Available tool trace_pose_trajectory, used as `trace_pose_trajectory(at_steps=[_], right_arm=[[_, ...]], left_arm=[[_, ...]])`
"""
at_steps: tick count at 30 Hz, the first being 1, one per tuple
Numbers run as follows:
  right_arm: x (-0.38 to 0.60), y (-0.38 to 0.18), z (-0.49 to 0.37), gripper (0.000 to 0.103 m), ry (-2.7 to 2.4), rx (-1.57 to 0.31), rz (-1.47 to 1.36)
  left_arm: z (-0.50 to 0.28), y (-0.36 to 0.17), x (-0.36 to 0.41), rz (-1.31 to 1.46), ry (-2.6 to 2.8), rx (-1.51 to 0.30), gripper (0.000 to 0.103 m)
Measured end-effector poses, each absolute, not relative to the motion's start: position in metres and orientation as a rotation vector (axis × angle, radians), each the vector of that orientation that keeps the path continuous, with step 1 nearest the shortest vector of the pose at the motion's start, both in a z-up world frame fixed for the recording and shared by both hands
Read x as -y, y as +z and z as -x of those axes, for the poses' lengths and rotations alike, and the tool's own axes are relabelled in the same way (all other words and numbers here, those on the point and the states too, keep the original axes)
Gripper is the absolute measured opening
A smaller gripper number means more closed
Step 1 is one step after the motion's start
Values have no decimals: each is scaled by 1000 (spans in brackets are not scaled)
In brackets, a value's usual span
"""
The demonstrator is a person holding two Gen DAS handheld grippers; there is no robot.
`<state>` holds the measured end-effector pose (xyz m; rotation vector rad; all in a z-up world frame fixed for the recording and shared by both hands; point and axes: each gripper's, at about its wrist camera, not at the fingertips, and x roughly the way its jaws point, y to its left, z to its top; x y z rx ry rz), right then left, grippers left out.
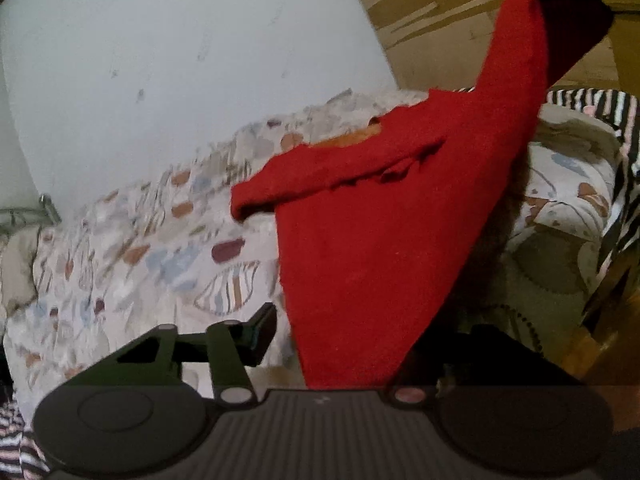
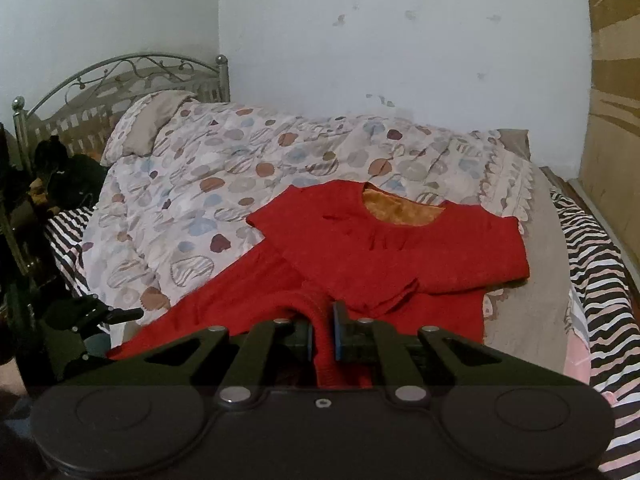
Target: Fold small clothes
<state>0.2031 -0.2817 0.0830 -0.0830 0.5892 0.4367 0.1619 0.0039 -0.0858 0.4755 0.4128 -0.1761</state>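
A: Status? The red sweater (image 2: 392, 248) lay on the quilt (image 2: 192, 200), hem raised.
B: Right gripper (image 2: 322, 336) clamped the hem; left gripper (image 1: 340, 336) grip indeterminate. Risk: uneven lift would undo the folded sleeve

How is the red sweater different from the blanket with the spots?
The red sweater is one plain color; the blanket is pale with many colored spots. The sweater is smaller and lies on top of the blanket. The sweater's bottom edge is pinched by the right gripper; nothing grips the blanket. Both are soft cloth on the bed.
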Motion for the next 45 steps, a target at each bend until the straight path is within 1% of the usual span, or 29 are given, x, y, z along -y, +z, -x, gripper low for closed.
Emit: trace_pose_trajectory(at_steps=[1, 3, 4, 6, 8, 14, 21, 24, 29, 35, 40, 45], right_arm=[[282, 83, -203, 9, 433, -589, 83], [284, 82, -203, 9, 424, -591, 76], [286, 81, -203, 9, 421, -592, 72], [286, 80, -200, 9, 414, -591, 76], [285, 77, -194, 9, 408, -585, 110], [285, 57, -164, 8, 384, -544, 161], [297, 34, -126, 6, 302, -367, 112], [302, 36, -115, 5, 302, -308, 84], [310, 52, -90, 5, 323, -215, 73], [314, 79, -44, 5, 347, -156, 79], [318, 94, 0, 5, 358, -144, 61], [317, 99, 21, 5, 352, -181, 65]], left_arm=[[-161, -87, -2, -485, -181, -402, 49], [-160, -90, 0, -507, -189, -387, 33], [-158, -92, 0, -518, -196, -380, 28], [-154, -95, 1, -537, -194, -363, 14], [-150, -96, -1, -534, -189, -339, 9], [-146, -75, -18, -381, -151, -240, 7], [-133, -32, -22, -287, -150, -54, 6], [-122, -17, -17, -292, -132, 16, 6], [-92, 9, -20, -273, -136, 68, 6], [-38, 35, -21, -309, -170, 80, 6], [1, 58, -24, -304, -203, 32, 6], [0, 65, -23, -323, -262, -66, 6]])
